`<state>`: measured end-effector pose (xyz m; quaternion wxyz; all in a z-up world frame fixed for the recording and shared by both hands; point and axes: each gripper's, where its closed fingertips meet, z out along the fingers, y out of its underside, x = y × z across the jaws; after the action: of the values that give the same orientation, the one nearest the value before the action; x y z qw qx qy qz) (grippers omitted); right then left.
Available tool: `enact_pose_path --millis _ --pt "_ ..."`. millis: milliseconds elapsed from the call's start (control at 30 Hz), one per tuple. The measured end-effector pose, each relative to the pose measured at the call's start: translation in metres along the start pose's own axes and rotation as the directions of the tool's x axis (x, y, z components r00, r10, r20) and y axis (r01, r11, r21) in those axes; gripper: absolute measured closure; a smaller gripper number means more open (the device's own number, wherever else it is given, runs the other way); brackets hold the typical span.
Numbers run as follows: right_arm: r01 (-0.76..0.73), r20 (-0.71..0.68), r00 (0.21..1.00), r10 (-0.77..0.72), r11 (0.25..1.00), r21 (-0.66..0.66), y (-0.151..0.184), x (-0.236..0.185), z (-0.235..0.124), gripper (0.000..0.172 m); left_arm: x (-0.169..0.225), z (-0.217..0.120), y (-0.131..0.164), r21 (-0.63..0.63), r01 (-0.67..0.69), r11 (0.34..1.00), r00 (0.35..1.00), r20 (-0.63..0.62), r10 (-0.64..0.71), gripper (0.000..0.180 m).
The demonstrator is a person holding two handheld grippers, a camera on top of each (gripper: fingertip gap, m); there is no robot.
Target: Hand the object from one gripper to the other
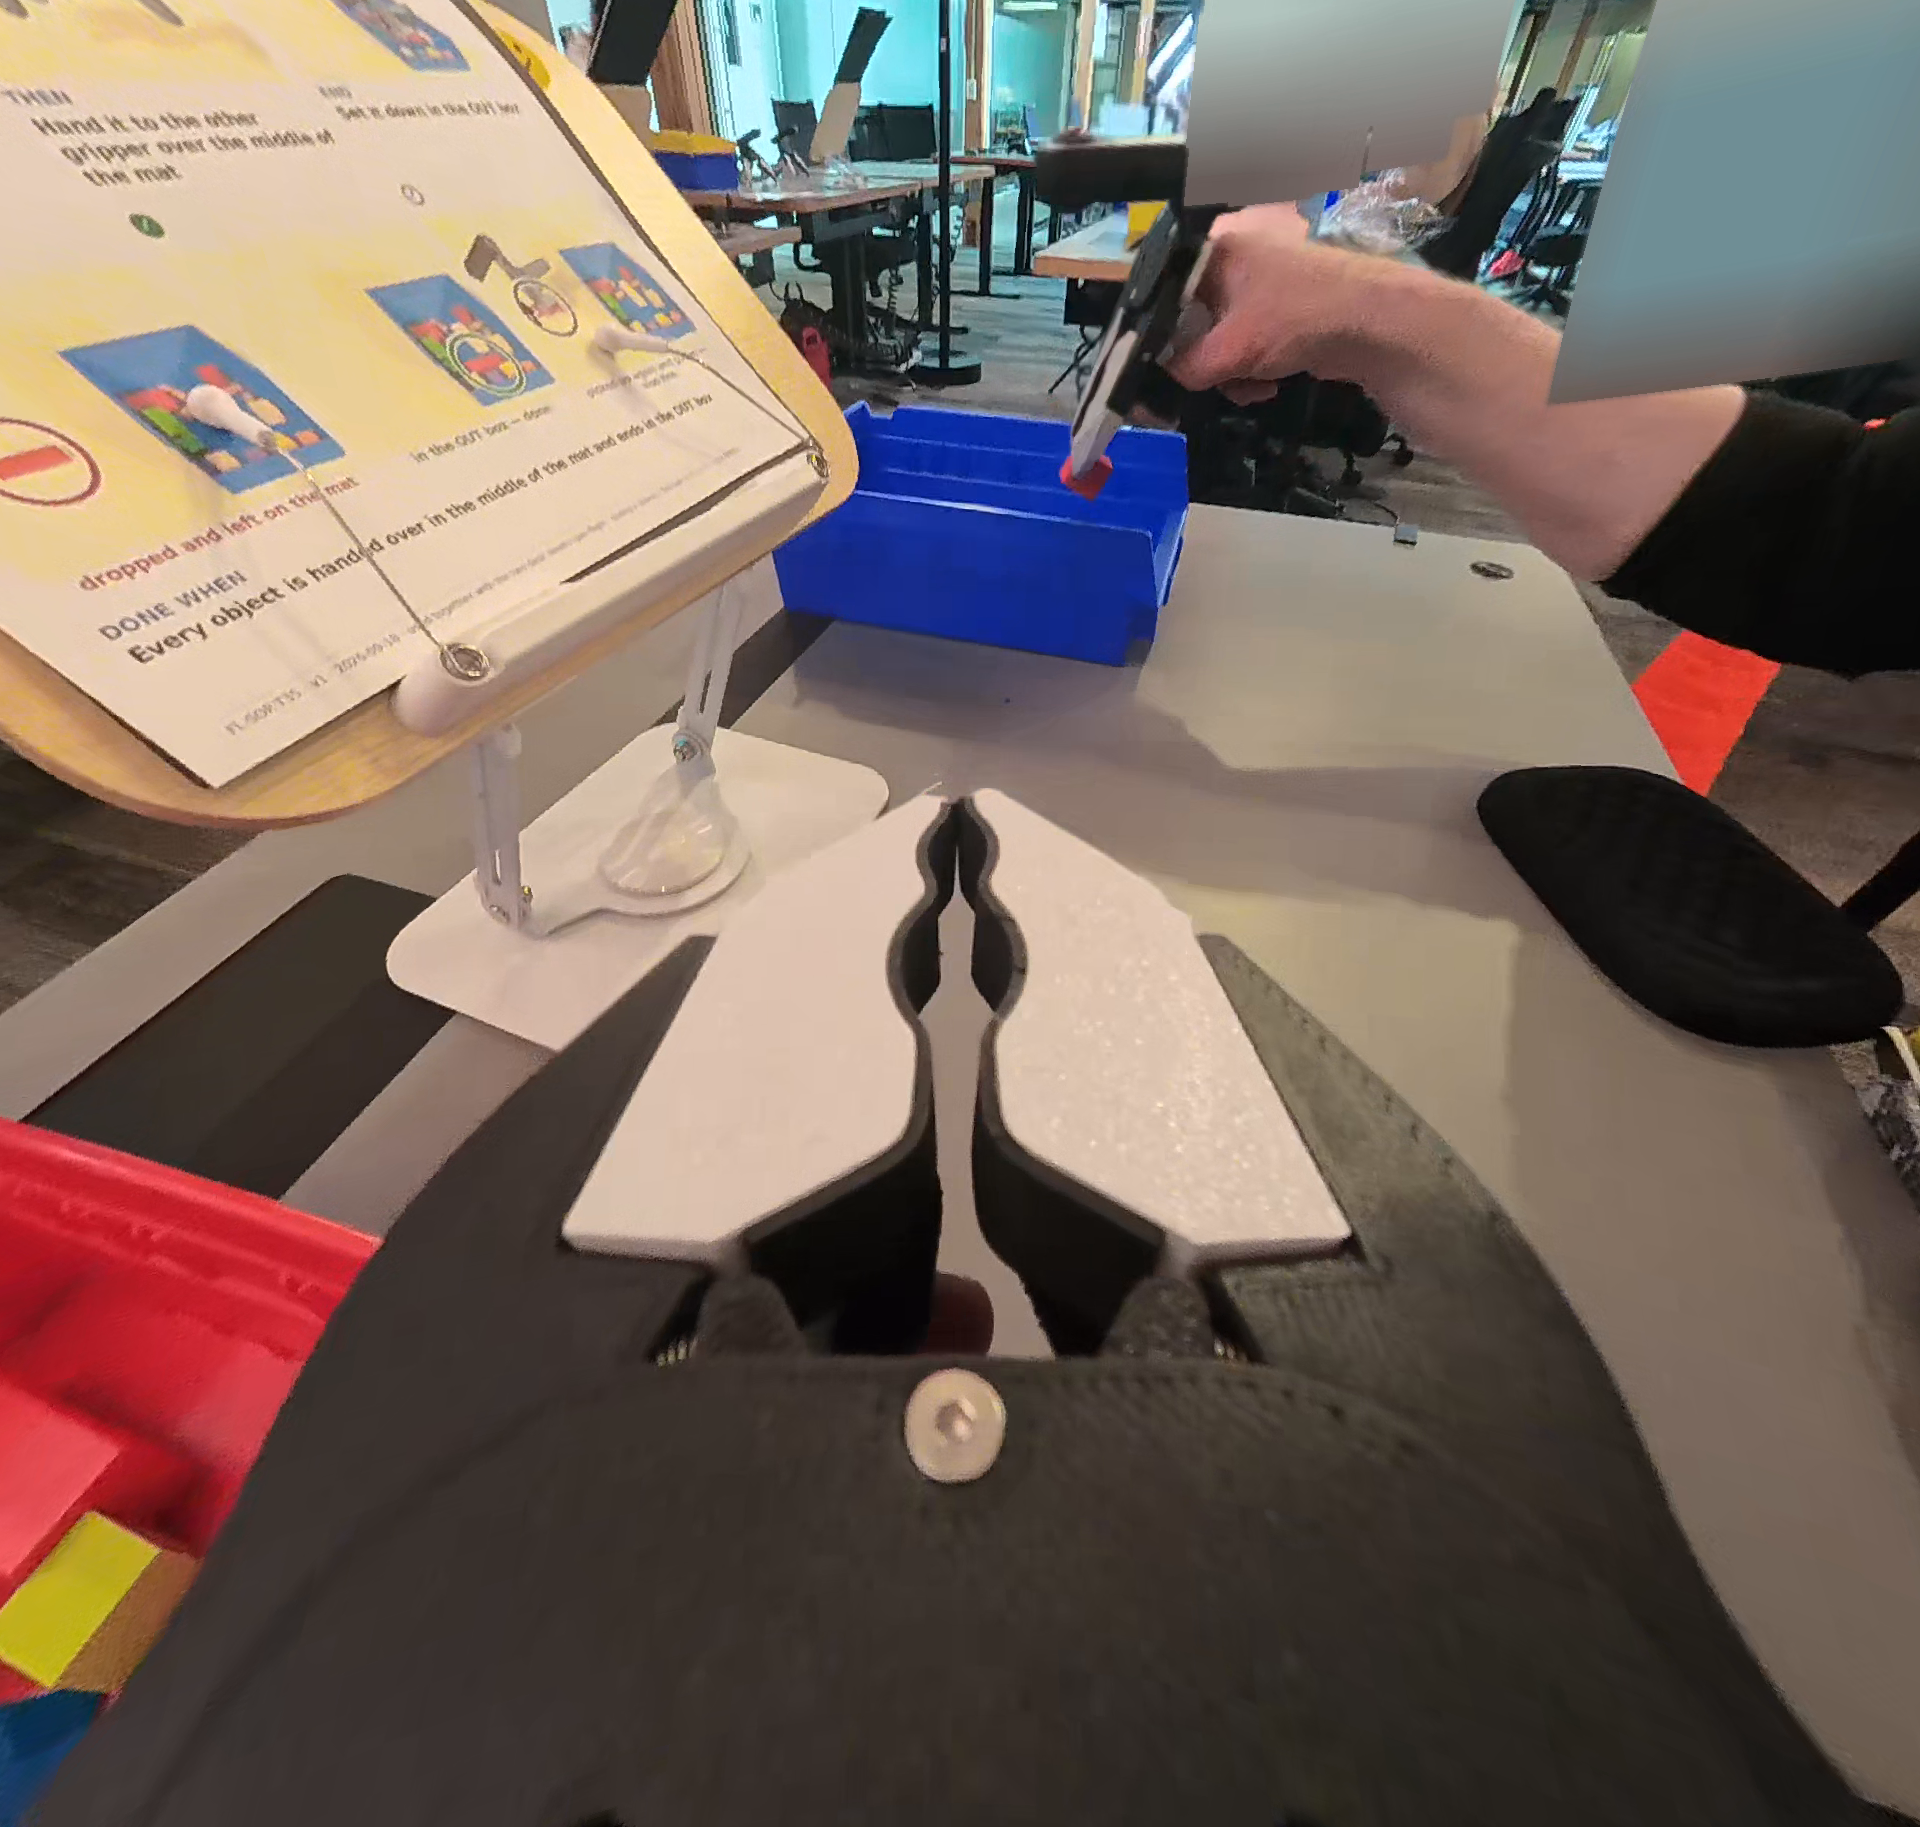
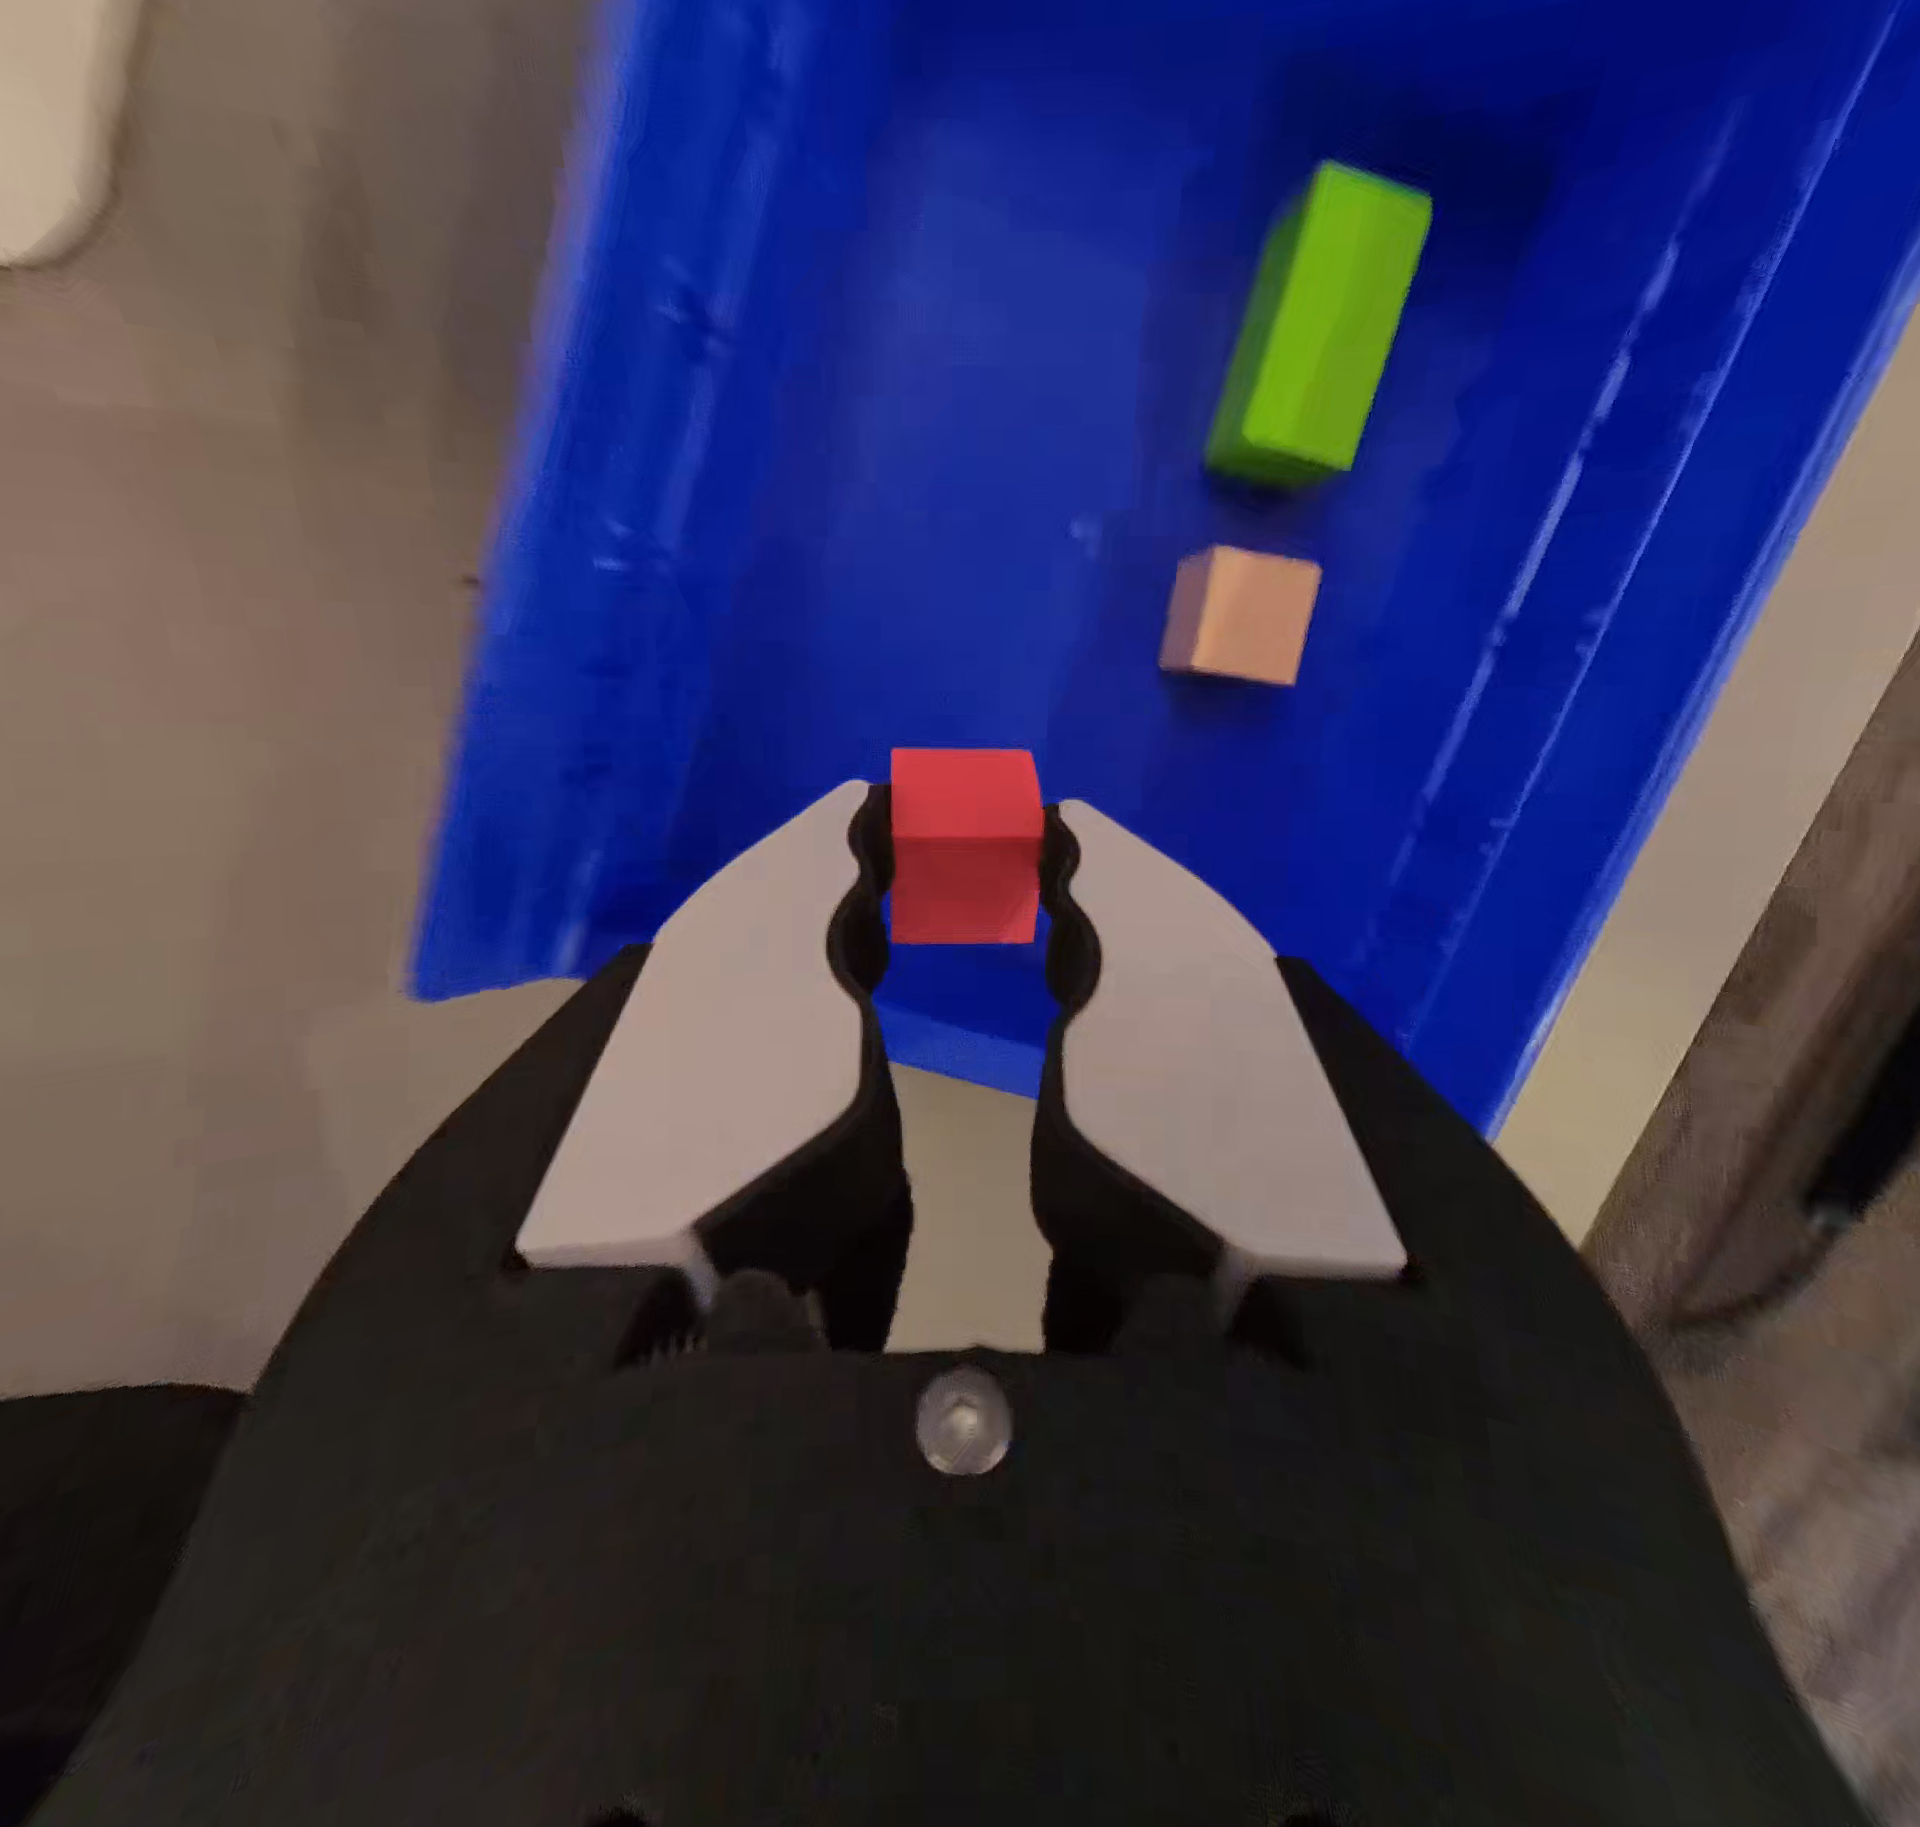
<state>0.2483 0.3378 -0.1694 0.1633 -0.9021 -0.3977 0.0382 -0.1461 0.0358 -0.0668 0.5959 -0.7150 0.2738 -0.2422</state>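
The right gripper (image 2: pixel 966 847) is pinching a red cube (image 2: pixel 964 842) over the blue bin (image 2: pixel 727 427), a green block (image 2: pixel 1320 323) and tan cube (image 2: pixel 1242 614) lying ahead to its right, while the left gripper (image 1: pixel 958 811) is sitting closed and bare over open bench (image 1: pixel 1351 717).

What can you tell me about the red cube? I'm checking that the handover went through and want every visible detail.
The red cube is small, matte and solid-coloured with crisp edges, perhaps painted wood. It sits upright at the tips of the right gripper, whose dark wavy pads press its two opposite sides. It hangs over the blue bin, above the bin floor, apart from the green block and tan cube lying there.
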Motion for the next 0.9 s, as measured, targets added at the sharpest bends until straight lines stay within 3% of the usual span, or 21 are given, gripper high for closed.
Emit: enact_pose_path --millis 167,467,633,733,900 --pt "-0.089 -0.05 0.995 0.084 0.99 -0.106 0.012 0.034 0.042 0.146 -0.001 0.0 0.014 -0.065 0.0 0.998 1.0 0.006 0.0 0.18" --pt "-0.149 -0.038 0.989 0.145 0.952 -0.266 0.027 0.055 0.079 0.146 -0.009 -0.008 0.027 -0.088 0.038 0.995 0.999 0.026 -0.036 0.18" --pt "-0.144 -0.062 0.989 0.132 0.955 -0.261 0.024 0.057 0.084 0.146 -0.012 -0.01 0.032 -0.097 0.049 0.994 0.998 0.036 -0.046 0.18" --pt "-0.134 -0.085 0.99 0.115 0.956 -0.261 0.024 0.059 0.084 0.126 -0.014 -0.015 0.031 -0.101 0.05 0.994 0.998 0.045 -0.046 0.18" --pt "-0.113 -0.113 0.989 0.093 0.976 -0.187 0.016 0.054 0.063 0.117 -0.039 -0.055 0.02 -0.154 0.012 0.988 0.988 0.156 0.012 0.172"
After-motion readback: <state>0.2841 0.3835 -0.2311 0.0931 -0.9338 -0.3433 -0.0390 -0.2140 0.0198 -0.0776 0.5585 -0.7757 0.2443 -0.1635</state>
